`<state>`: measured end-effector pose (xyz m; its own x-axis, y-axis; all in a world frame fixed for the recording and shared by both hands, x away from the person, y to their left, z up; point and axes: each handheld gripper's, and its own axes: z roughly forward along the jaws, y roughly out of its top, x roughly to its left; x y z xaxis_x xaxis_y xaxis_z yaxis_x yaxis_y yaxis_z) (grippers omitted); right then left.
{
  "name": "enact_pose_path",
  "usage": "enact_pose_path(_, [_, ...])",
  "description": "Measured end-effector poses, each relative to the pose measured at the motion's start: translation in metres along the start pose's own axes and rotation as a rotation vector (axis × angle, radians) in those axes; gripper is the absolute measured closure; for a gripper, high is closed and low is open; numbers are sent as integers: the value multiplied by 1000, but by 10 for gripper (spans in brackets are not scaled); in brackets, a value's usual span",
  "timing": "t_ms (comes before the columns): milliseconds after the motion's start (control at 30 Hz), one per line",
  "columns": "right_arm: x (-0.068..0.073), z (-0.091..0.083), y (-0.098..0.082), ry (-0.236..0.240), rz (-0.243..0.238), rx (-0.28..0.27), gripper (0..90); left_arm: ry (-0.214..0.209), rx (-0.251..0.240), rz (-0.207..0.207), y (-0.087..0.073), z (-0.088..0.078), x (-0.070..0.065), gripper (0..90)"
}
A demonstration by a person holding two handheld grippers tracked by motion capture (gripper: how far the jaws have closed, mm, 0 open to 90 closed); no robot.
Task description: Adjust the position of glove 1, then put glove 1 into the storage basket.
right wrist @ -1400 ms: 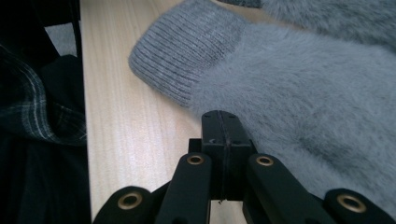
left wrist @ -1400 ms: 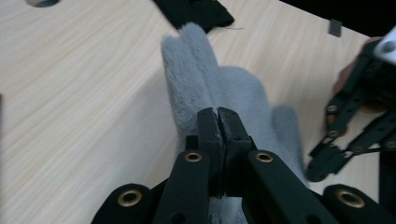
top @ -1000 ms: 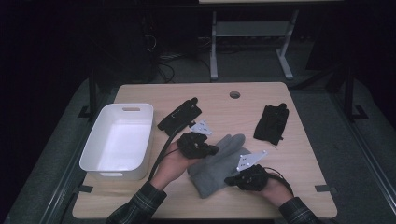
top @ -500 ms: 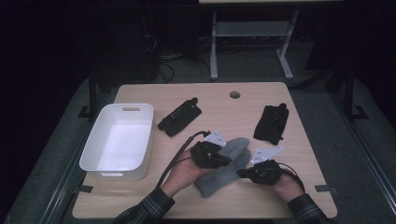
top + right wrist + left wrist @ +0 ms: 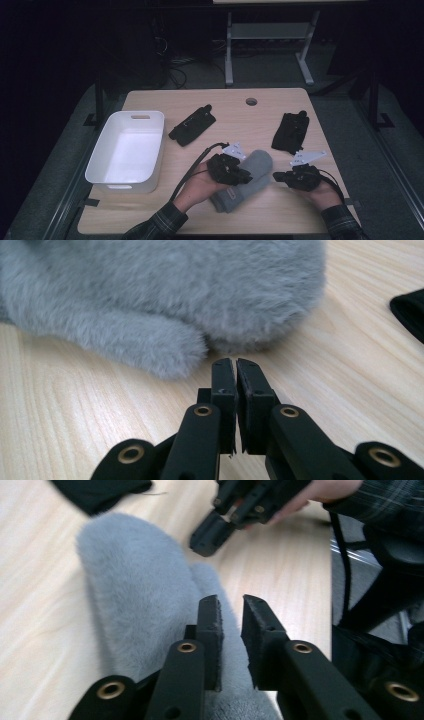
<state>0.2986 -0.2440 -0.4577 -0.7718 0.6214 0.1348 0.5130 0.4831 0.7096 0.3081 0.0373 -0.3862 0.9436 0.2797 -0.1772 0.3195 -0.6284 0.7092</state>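
A grey fuzzy mitten [image 5: 250, 175] lies flat on the wooden table [image 5: 240, 115], near its front edge. My left gripper [image 5: 239, 176] hovers over the mitten's near half. In the left gripper view its jaws [image 5: 231, 602] have just been opening; they stand a little apart above the mitten [image 5: 135, 580], with nothing between the pads. My right gripper [image 5: 282, 177] rests just right of the mitten, apart from it. In the right gripper view it [image 5: 234, 362] is shut and empty, pointing at the mitten's thumb and body [image 5: 200, 290].
A white bin [image 5: 122, 181] stands at the table's left. One black glove [image 5: 192, 125] lies mid-table beside the bin, another [image 5: 290, 131] at the right, beyond my right gripper. A round cable hole [image 5: 251, 101] sits near the far edge.
My right gripper has drawn back to the right, off the mitten. My left gripper shifted right over the mitten and its jaws parted. The mitten now lies flat.
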Motion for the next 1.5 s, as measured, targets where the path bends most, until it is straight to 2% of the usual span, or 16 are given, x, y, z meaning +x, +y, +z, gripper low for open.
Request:
enact_pose_path(100, [3,1,2,19,-7,-2,880,35,-8,-16,-7,-10,4,686])
enact_pose_path(267, [7,3,2,32,-16,16,881,91,-28,-58,-19,-25,16,502])
enact_pose_path(367, [5,3,2,21,-5,15,783,108,-39,-80,-21,-25,27,376])
enact_pose_path(433, [2,2,1,-5,6,5,685,113,-44,-89,-20,-21,34,323])
enact_pose_path(633, [-7,0,-3,-82,27,-23,472,83,-23,-107,-14,2,48,180])
enact_pose_path(733, [-10,1,-4,-123,37,-17,379,61,-8,-107,-11,16,52,150])
enact_pose_path(833, [-14,3,-5,-146,53,-14,328,46,5,-102,-11,26,56,136])
enact_pose_path(900, [-16,4,-5,-161,64,-19,287,45,33,-102,-14,33,58,136])
enact_pose_path(1100, [-19,2,-8,-200,85,-21,234,38,67,-125,-24,47,64,134])
enact_pose_path(1267, [-22,6,-11,-220,90,-4,206,8,79,-155,-31,54,70,134])
enact_pose_path(1400, [-23,9,-12,-238,92,4,176,-27,80,-161,-33,57,74,154])
enact_pose_path(1500, [-24,12,-12,-237,102,10,158,-88,77,-166,-34,58,76,262])
